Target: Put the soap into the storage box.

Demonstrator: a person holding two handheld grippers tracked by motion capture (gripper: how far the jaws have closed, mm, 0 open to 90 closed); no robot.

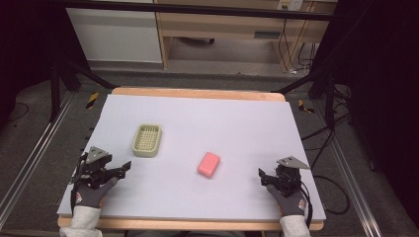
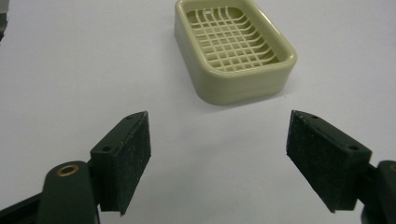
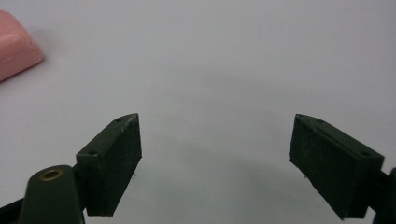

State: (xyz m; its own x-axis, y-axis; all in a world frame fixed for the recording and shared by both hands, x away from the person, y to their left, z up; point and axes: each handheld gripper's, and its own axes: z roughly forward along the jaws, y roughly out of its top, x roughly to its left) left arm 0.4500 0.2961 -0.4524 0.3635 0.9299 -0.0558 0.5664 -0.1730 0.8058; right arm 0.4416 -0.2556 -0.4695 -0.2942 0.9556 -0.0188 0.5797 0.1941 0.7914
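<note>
— Count, please?
— Soap dishes: I'm seeing one cream soap dish left of centre, one pink soap bar lying mid-table.
— Grippers?
— I'm holding the left gripper and right gripper near the front corners, jaws gaping wide, nothing between them.

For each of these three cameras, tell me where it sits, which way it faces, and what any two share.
High view: above the person's side, looking forward and down at the table; both gloved hands with grippers show.
Left gripper view: rides the left gripper, jaws open, facing the soap dish.
Right gripper view: rides the right gripper, jaws open, pink soap at upper left.
Shared: dish and soap each appear in the high view too.
</note>
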